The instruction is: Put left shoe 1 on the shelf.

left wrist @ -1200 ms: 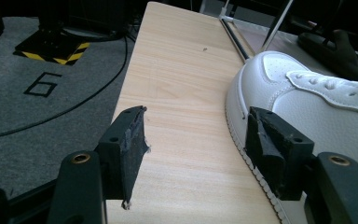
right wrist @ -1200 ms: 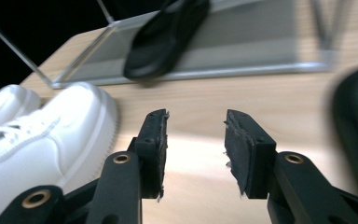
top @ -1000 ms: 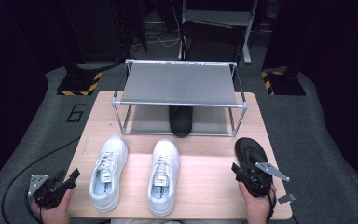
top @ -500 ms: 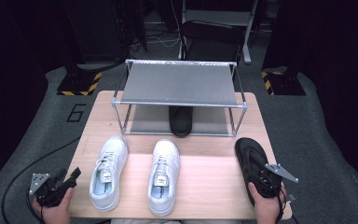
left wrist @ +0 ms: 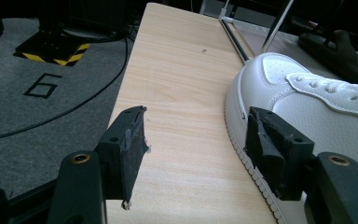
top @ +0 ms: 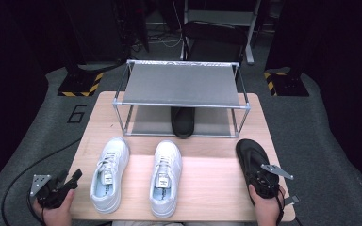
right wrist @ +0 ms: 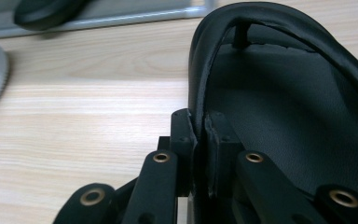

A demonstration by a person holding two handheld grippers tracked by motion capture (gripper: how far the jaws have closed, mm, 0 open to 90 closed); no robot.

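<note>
Black sandal strap (right wrist: 200,93) pinched between the fingers (right wrist: 182,140).

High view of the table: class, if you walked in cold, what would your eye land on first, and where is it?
Probably the pair of white sneakers side by side at the table's near middle, bright against the wood. Next, the right gripper, jaws just closed on the side strap of a black sandal at the near right corner. Behind stands a metal shoe rack, with another black sandal on its lower shelf.
</note>
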